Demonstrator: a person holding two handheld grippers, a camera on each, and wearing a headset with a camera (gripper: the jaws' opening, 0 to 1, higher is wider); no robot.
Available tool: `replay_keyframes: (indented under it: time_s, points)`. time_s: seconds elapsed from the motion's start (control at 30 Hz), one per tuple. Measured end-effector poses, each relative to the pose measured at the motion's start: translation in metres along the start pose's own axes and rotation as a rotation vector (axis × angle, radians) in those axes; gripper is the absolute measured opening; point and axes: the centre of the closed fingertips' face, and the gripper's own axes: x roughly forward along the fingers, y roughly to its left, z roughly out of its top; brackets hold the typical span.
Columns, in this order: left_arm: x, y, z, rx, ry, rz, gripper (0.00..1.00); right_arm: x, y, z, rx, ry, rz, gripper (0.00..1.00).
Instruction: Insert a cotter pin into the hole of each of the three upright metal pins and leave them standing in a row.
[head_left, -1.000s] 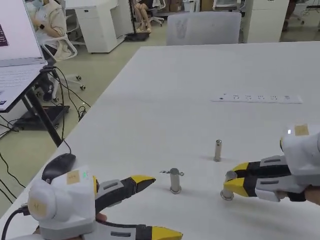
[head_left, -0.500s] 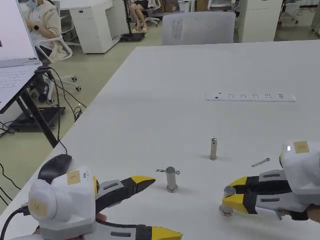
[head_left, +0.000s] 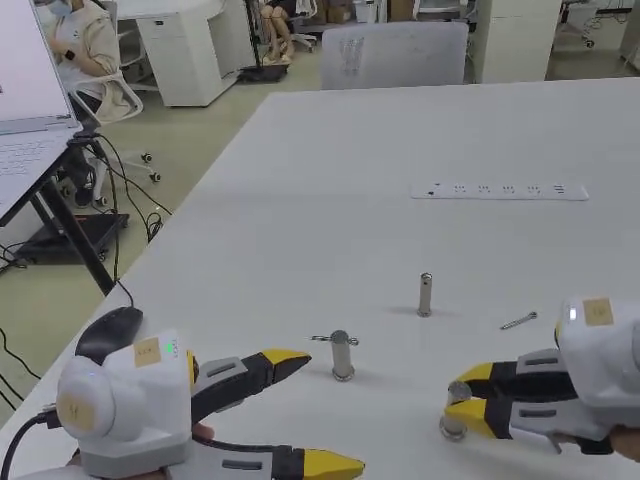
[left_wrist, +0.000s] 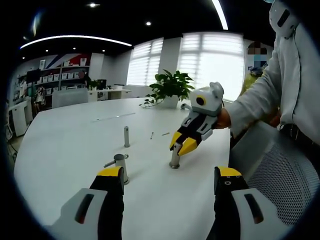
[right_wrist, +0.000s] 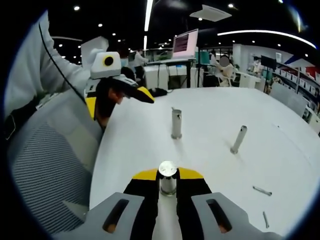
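Three upright metal pins stand on the white table (head_left: 330, 200). The middle pin (head_left: 343, 355) (left_wrist: 120, 167) (right_wrist: 176, 123) has a cotter pin through its top. A thinner pin (head_left: 426, 294) (left_wrist: 126, 136) (right_wrist: 238, 139) stands farther back. My right gripper (head_left: 462, 402) (right_wrist: 168, 176) is shut on the third pin (head_left: 454, 412) (right_wrist: 168, 170), which stays upright near the front edge. My left gripper (head_left: 315, 412) (left_wrist: 169, 174) hangs open at the front left, holding nothing. A loose cotter pin (head_left: 519, 321) (right_wrist: 262, 190) lies right of the thin pin.
A white power strip (head_left: 497, 190) lies across the far right of the table. A black mouse (head_left: 110, 335) sits at the table's left edge. A grey chair (head_left: 390, 55) stands at the far end. People sit in the background.
My right gripper has drawn its pin closer to the front edge, away from the thin pin. This uncovered the loose cotter pin. The left gripper has stayed put.
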Motion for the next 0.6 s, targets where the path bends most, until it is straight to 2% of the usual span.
replay_keyframes:
  time_s: [0.27,0.6]
  points:
    - [0.0001,0.0009,-0.0015,0.0,0.004,0.001,0.73,-0.0005,0.0013,-0.0013,-0.033,-0.01,0.003,0.13]
    - [-0.0016,0.0033,-0.0013,-0.002,-0.001,0.01,0.73,-0.0003,0.0018,0.0009,-0.032,-0.022,0.004,0.15]
